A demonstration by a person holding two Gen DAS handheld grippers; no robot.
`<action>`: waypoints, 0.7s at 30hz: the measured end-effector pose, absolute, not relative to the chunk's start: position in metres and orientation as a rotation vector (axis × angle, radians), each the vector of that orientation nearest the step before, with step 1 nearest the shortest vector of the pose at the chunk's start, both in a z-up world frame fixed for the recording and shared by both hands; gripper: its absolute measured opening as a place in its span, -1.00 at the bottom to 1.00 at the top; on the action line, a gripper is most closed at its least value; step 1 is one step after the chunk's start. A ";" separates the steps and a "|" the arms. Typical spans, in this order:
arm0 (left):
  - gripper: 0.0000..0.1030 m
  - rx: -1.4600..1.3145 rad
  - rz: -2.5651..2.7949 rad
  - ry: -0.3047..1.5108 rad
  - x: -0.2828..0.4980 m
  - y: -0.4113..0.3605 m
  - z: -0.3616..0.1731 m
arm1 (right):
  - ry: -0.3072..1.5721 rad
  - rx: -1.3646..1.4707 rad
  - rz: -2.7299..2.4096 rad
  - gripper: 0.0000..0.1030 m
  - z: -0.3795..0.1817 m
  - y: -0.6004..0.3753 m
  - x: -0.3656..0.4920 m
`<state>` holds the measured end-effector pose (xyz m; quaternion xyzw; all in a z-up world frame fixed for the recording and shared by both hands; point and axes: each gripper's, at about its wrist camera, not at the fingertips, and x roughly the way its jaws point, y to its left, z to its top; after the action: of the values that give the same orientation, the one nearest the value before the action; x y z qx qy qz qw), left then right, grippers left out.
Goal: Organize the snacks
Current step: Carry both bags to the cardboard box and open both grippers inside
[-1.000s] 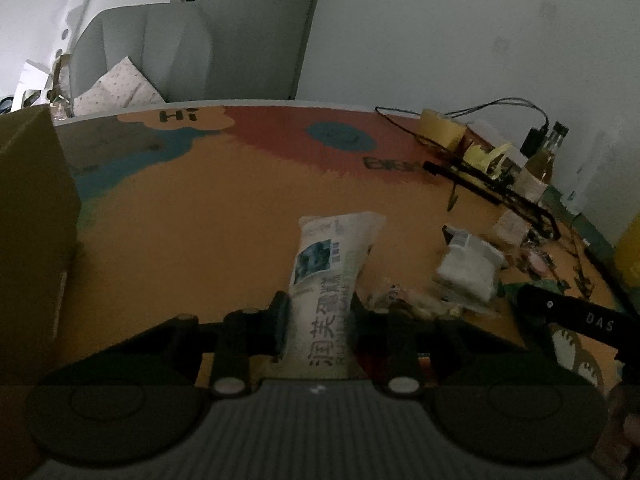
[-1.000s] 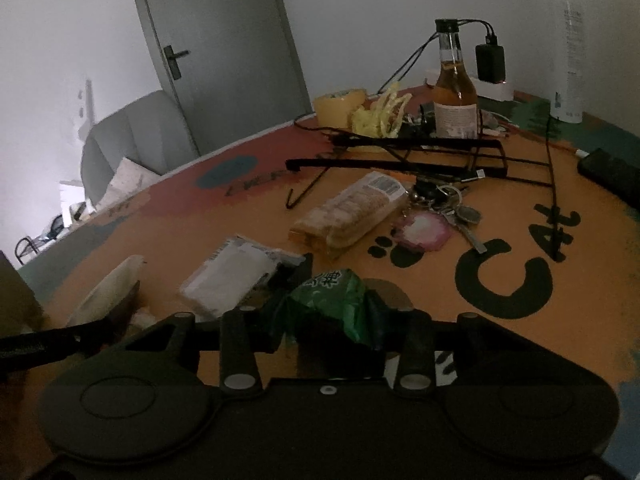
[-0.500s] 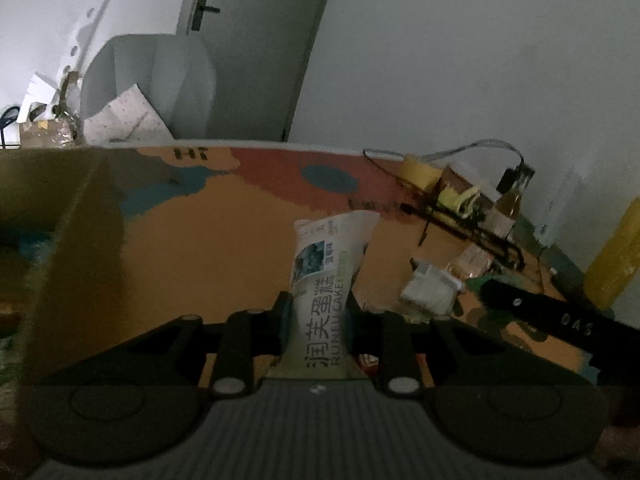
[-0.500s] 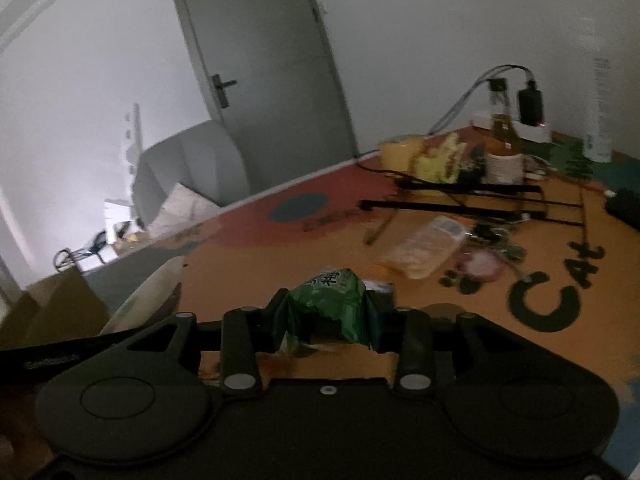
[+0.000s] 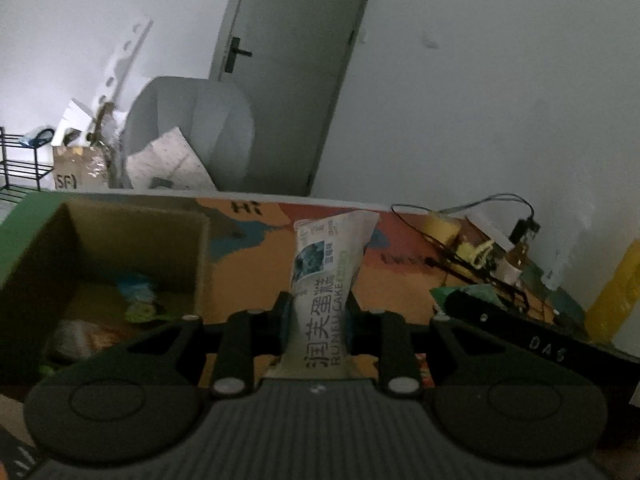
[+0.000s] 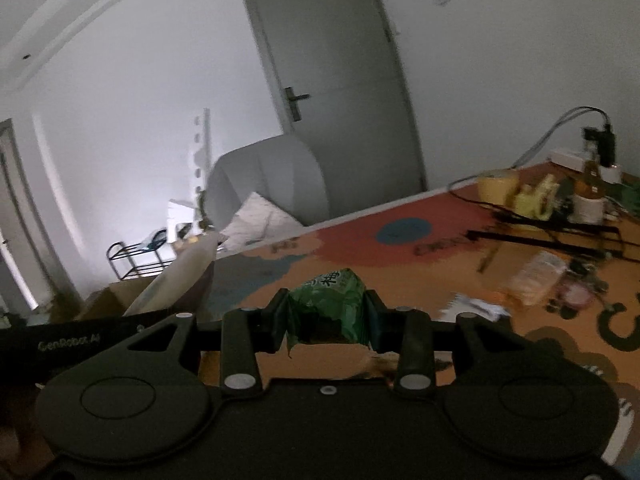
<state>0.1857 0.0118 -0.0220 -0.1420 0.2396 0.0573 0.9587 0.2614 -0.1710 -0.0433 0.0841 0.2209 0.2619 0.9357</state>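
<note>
While both hands carry snacks clear of the table | left gripper fingers clamp cake pack upright by its lower end | right gripper fingers pinch green bag | box left, likely drop target

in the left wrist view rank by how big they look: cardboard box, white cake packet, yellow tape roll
1. cardboard box
2. white cake packet, enlarged by nearness to the camera
3. yellow tape roll, far back, so its true size is unsure
</note>
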 end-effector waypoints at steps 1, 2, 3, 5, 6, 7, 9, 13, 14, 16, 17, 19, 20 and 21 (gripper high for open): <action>-0.53 -0.289 0.119 0.482 0.183 0.015 -0.020 | 0.447 0.172 0.545 -0.28 -0.041 -0.167 0.259; -0.53 -0.289 0.126 0.479 0.179 0.018 -0.018 | 0.443 0.173 0.558 -0.28 -0.039 -0.162 0.256; -0.53 -0.286 0.135 0.476 0.176 0.021 -0.016 | 0.440 0.172 0.569 -0.27 -0.037 -0.158 0.254; -0.53 -0.287 0.153 0.463 0.169 0.028 -0.013 | 0.433 0.169 0.587 -0.27 -0.033 -0.148 0.249; -0.53 -0.293 0.166 0.456 0.166 0.032 -0.011 | 0.430 0.171 0.597 -0.27 -0.031 -0.144 0.246; -0.53 -0.296 0.176 0.451 0.162 0.037 -0.010 | 0.431 0.173 0.607 -0.28 -0.030 -0.140 0.244; -0.53 -0.302 0.196 0.445 0.155 0.047 -0.008 | 0.428 0.169 0.627 -0.27 -0.027 -0.131 0.241; -0.53 -0.306 0.235 0.431 0.139 0.065 -0.003 | 0.424 0.157 0.660 -0.28 -0.022 -0.113 0.233; -0.53 -0.309 0.243 0.427 0.136 0.070 -0.002 | 0.423 0.154 0.667 -0.28 -0.021 -0.108 0.232; -0.53 -0.317 0.259 0.424 0.131 0.079 -0.001 | 0.421 0.147 0.681 -0.28 -0.020 -0.100 0.228; -0.53 -0.319 0.264 0.424 0.130 0.084 -0.001 | 0.421 0.146 0.687 -0.27 -0.019 -0.097 0.226; -0.53 -0.325 0.274 0.426 0.125 0.093 -0.001 | 0.421 0.142 0.697 -0.27 -0.018 -0.089 0.224; -0.53 -0.332 0.278 0.429 0.123 0.098 -0.001 | 0.420 0.137 0.702 -0.27 -0.018 -0.085 0.223; -0.53 -0.341 0.284 0.435 0.120 0.104 -0.001 | 0.420 0.134 0.703 -0.27 -0.017 -0.081 0.221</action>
<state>0.1204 0.1037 -0.0011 -0.1679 0.2141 0.1397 0.9521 0.2210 -0.0807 -0.0168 0.0651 0.2040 0.3416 0.9151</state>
